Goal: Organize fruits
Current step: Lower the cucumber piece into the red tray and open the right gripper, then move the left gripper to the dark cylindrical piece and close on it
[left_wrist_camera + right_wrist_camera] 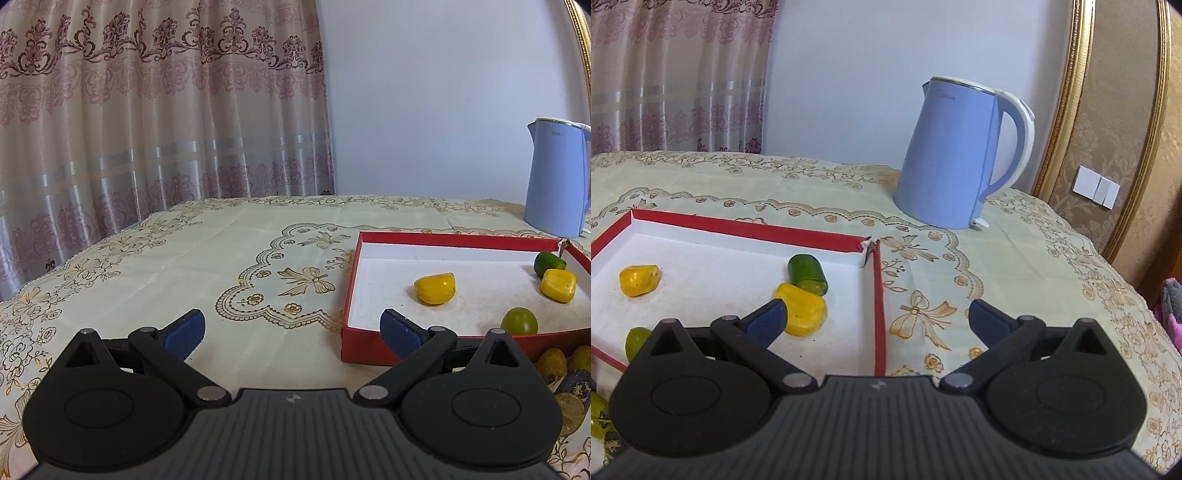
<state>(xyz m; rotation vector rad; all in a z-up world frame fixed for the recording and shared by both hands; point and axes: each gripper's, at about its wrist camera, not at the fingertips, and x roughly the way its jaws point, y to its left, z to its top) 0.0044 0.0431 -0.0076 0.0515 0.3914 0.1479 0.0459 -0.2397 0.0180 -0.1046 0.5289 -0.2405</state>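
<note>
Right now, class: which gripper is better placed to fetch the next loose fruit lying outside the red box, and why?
Probably left. The left gripper is open, with the brownish fruits close beside it, outside the red box. The right gripper, also open, straddles the box's right wall.

A blue kettle stands upper centre on the patterned tablecloth; curtain upper left, wall switch far right.

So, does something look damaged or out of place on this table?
Yes. The red box is torn at its far right corner: the two walls have split apart there and a ragged flap hangs down. The fruits inside lie loose; the blue kettle stands upright.
</note>
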